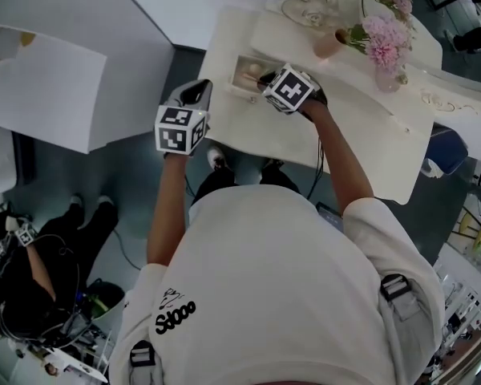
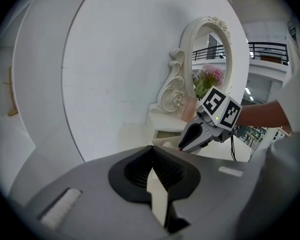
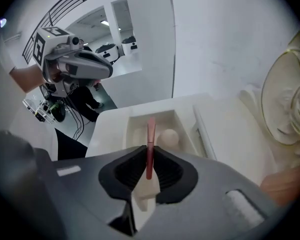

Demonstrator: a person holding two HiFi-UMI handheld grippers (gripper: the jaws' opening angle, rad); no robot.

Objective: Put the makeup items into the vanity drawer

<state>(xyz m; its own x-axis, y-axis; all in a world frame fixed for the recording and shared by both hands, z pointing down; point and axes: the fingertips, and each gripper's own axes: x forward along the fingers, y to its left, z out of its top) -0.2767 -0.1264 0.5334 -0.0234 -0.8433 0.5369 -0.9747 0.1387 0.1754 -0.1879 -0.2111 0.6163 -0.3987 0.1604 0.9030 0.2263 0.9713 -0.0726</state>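
My right gripper is shut on a slim pink-red makeup tube, which sticks out past the jaws. It hangs over the open drawer of the cream vanity. A beige egg-shaped sponge lies in the drawer. In the head view the right gripper sits above the drawer. My left gripper is off the vanity's left edge, apart from the drawer. Its jaws meet with nothing between them.
An oval mirror in a scrolled frame, pink flowers in a vase and a pink cup stand at the vanity's back. A white board lies at left. A seated person and cables are on the floor.
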